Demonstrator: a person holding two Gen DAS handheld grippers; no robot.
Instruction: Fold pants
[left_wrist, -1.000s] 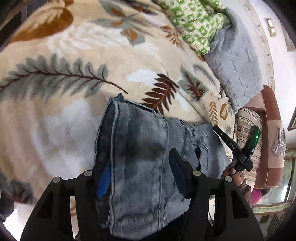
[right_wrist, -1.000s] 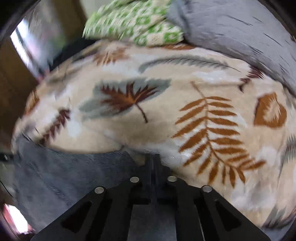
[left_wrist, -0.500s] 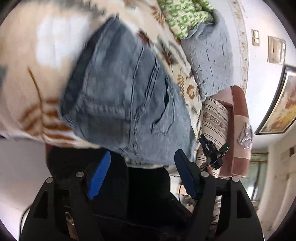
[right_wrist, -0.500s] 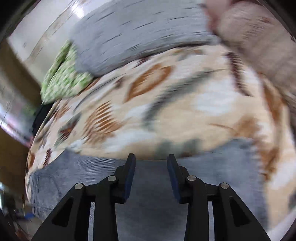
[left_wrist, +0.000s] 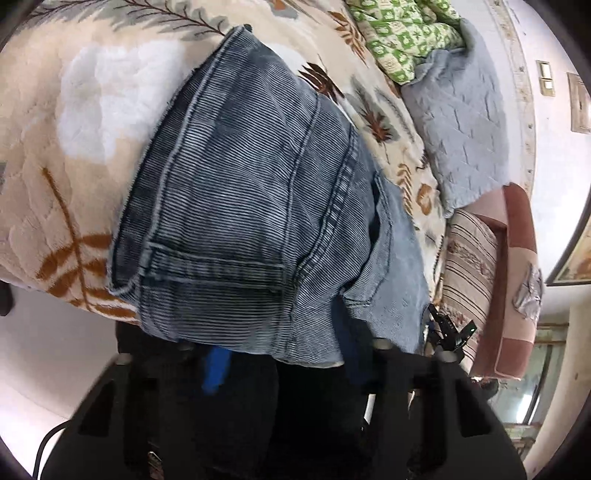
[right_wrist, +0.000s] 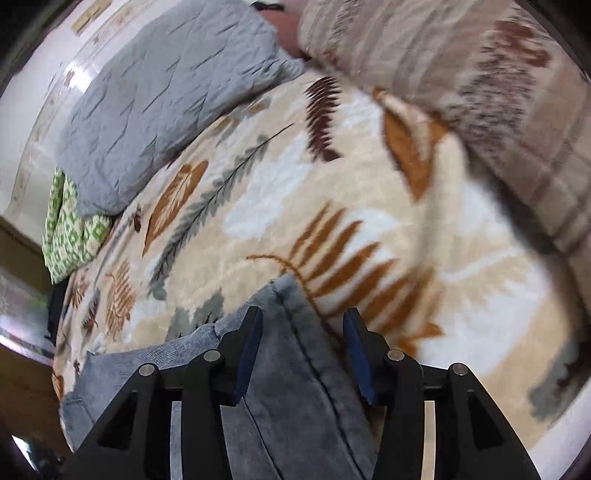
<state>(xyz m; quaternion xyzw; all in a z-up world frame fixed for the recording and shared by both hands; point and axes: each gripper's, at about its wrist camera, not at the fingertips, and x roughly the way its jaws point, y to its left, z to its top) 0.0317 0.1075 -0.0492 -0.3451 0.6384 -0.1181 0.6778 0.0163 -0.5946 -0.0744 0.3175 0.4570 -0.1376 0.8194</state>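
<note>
Left wrist view: your left tongs (left_wrist: 284, 363) have backed off the folded pants (left_wrist: 258, 206) on the bed (left_wrist: 85, 110), gaping and empty; right tongs (right_wrist: 303, 354) opened, straddling denim — fold looks released.

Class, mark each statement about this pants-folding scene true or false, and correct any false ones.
1. The blue ribbed denim pants lie folded on a cream leaf-patterned blanket. True.
2. The right gripper has its jaws shut tight. False: they stand apart, with denim between them.
3. A green-and-white patterned quilt lies beside a grey quilted cover. True.
4. The blanket is plain white. False: it carries brown and grey leaf prints.
</note>
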